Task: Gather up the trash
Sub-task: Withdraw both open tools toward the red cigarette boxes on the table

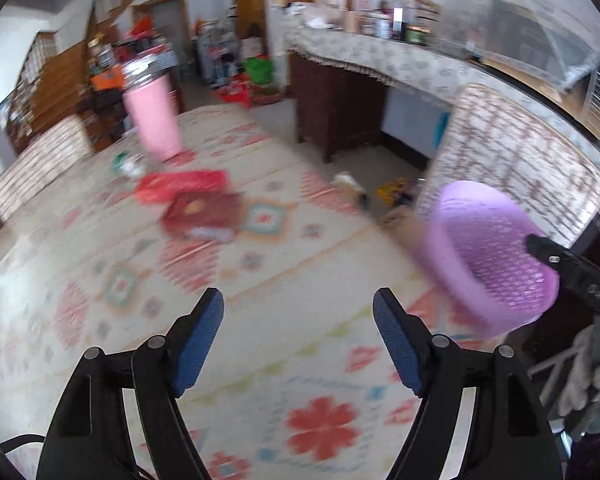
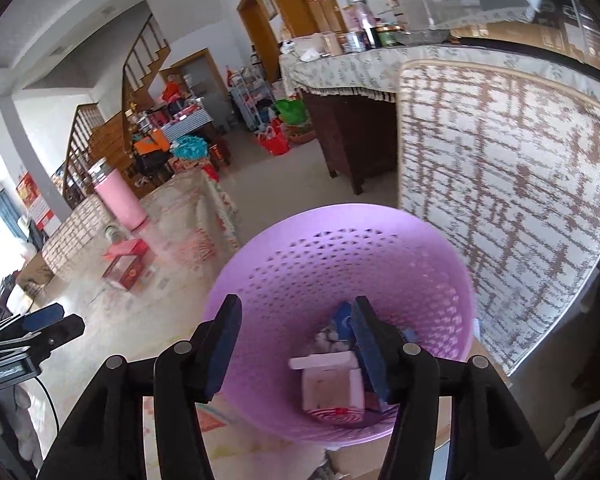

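A purple perforated basket (image 2: 340,264) sits at the table's right edge, holding a white box (image 2: 332,384), a blue packet (image 2: 342,318) and other scraps. My right gripper (image 2: 296,308) hangs open just above its mouth, nothing pinched between the pads. The basket (image 1: 488,256) shows blurred in the left wrist view with part of the right gripper (image 1: 556,264) over it. My left gripper (image 1: 298,300) stands open and empty over the patterned tablecloth (image 1: 260,360). Farther along the table lie red boxes (image 1: 188,196) and a small green and white scrap (image 1: 126,164).
A tall pink cup (image 1: 152,120) stands beyond the red boxes. A chair back with a brown-patterned cover (image 2: 500,200) rises just behind the basket. Packets lie on the floor (image 1: 392,192) near it. A cloth-covered counter (image 1: 380,60) with jars runs along the back.
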A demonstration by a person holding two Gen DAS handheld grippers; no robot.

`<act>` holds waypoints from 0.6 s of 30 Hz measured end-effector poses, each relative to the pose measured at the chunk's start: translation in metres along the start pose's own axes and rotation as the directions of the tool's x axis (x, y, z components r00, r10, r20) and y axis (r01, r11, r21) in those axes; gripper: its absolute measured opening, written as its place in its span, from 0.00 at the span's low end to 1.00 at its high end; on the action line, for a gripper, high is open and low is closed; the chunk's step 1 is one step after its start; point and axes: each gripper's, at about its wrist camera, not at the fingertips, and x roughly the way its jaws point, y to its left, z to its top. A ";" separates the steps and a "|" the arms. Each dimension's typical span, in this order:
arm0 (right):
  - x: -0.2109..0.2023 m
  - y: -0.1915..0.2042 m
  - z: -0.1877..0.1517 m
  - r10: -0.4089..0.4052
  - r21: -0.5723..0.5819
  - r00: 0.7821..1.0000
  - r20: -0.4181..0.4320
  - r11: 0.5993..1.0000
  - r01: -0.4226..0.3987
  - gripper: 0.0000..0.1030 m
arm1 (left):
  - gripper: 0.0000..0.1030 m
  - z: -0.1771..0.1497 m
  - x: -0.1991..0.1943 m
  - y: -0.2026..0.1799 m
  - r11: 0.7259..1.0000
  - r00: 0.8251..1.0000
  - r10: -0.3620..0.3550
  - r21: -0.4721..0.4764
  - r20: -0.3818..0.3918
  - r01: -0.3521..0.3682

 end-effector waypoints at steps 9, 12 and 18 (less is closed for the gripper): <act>0.008 0.066 -0.014 0.030 -0.129 0.999 -0.034 0.991 -0.034 0.65 | 0.74 -0.030 0.004 0.091 0.984 0.995 0.100 -0.150 -0.015 -0.101; 0.017 0.090 -0.017 0.038 -0.163 0.998 -0.049 0.986 -0.046 0.65 | 0.74 -0.035 0.006 0.113 0.978 0.994 0.113 -0.175 -0.006 -0.113; 0.046 0.134 -0.019 0.069 -0.190 0.992 -0.110 0.978 -0.089 0.66 | 0.74 -0.042 0.002 0.153 0.962 0.989 0.145 -0.236 0.021 -0.136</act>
